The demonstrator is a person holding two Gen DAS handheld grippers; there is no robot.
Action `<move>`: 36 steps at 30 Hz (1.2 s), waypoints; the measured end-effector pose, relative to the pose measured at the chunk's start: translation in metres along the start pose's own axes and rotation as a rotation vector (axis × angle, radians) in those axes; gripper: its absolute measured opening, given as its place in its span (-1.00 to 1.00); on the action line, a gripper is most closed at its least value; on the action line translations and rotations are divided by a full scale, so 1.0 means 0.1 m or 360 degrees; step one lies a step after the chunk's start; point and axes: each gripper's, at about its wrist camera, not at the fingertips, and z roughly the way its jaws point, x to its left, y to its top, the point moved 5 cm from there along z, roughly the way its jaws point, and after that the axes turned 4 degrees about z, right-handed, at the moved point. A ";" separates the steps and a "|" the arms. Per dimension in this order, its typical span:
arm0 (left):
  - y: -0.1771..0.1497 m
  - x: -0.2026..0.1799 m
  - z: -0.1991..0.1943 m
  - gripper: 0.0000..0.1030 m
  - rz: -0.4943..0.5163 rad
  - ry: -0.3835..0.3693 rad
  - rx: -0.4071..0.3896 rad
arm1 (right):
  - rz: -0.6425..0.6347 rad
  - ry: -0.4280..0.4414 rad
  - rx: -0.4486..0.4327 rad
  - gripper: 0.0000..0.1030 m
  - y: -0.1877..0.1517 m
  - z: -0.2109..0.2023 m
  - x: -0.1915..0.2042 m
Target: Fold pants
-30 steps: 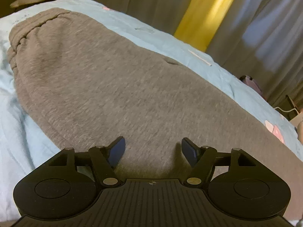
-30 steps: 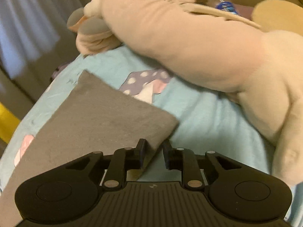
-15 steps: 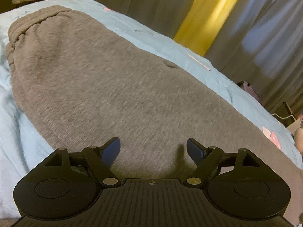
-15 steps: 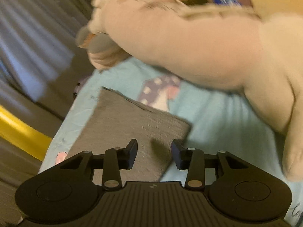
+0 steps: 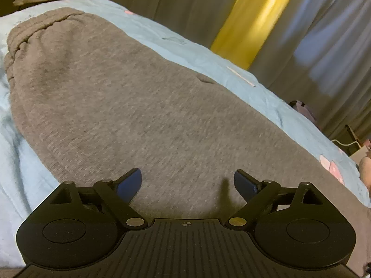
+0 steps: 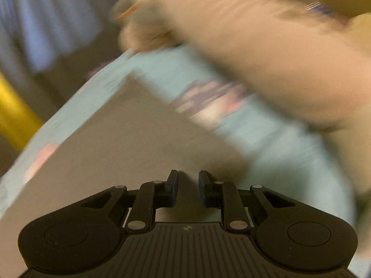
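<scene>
Grey sweatpants [image 5: 139, 104] lie flat on a light blue bed sheet [image 5: 208, 55], with the elastic waistband [image 5: 46, 25] at the far left. My left gripper [image 5: 186, 180] hovers over the middle of the pants. Its jaws are opening wide and nothing is between them. In the blurred right wrist view, the end of the pants leg [image 6: 127, 139] lies under my right gripper [image 6: 188, 178]. Its jaws are closing to a narrow gap, and grey fabric fills that gap.
A large beige plush toy [image 6: 255, 46] lies on the sheet [image 6: 266, 134] just beyond the leg end. A yellow strip [image 5: 255, 16] and grey curtains [image 5: 324, 34] hang past the bed's far edge. Small items sit on the floor at the right [image 5: 352, 143].
The left jaws have spread wider over the pants. The right jaws let go of the leg corner, opened, then narrowed again as the view swung and blurred.
</scene>
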 end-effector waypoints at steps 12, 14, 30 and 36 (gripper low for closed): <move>-0.02 -0.10 0.07 0.97 0.0115 0.0024 0.0019 | 0.0532 0.0417 0.0253 0.13 0.12 0.06 -0.55; -0.01 -0.08 0.05 0.97 0.0091 0.0007 0.0014 | 0.0487 0.0370 0.0252 0.13 0.12 0.12 -0.54; -0.02 -0.10 0.06 0.97 0.0117 0.0026 0.0018 | -0.0003 0.0372 0.0215 -0.37 0.12 0.20 -0.33; -0.02 -0.11 0.06 0.97 0.0129 0.0038 0.0021 | -0.0349 0.0459 -0.0025 -0.52 0.10 -0.18 -0.07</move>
